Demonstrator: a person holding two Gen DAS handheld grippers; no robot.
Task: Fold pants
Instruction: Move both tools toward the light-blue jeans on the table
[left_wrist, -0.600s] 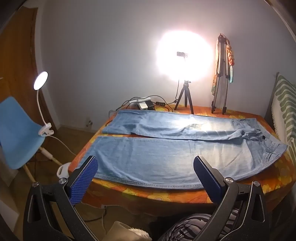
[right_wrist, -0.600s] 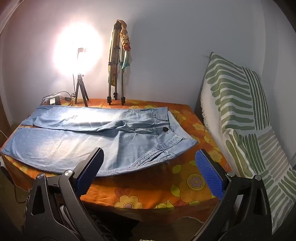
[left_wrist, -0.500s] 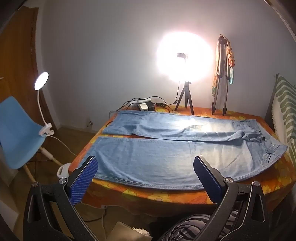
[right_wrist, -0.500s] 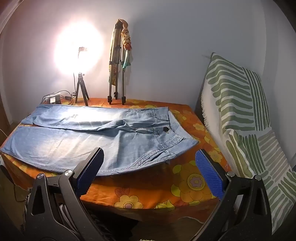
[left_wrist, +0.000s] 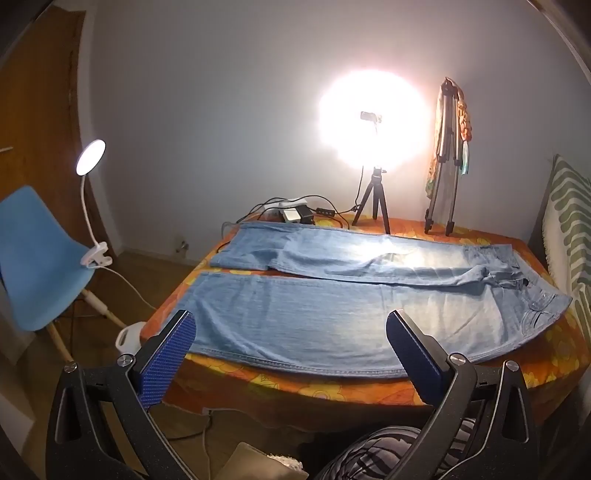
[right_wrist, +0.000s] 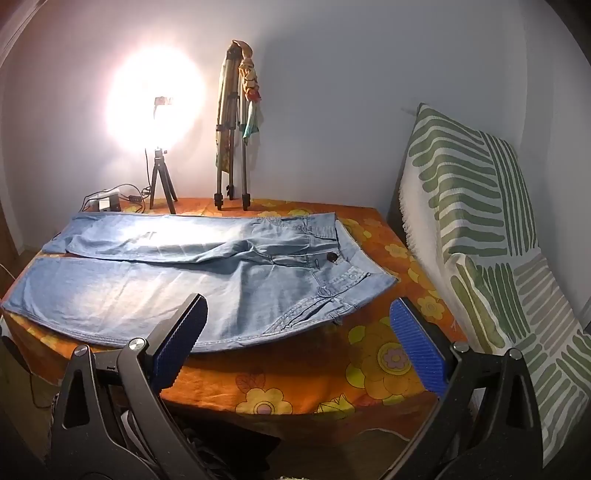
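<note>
Our left gripper (left_wrist: 290, 341) and right gripper (right_wrist: 297, 328) both stand with jaws spread wide and nothing between them, hovering short of the near table edge. Beyond them the light-blue jeans (left_wrist: 332, 295) lie flat on the orange flowered tablecloth (right_wrist: 369, 362), legs side by side running left, waistband (right_wrist: 354, 273) to the right, unbuttoned. We judge no fold made yet: every step is left, starting with laying one leg over the other. A ring light (left_wrist: 373, 122) glares at the far edge.
</note>
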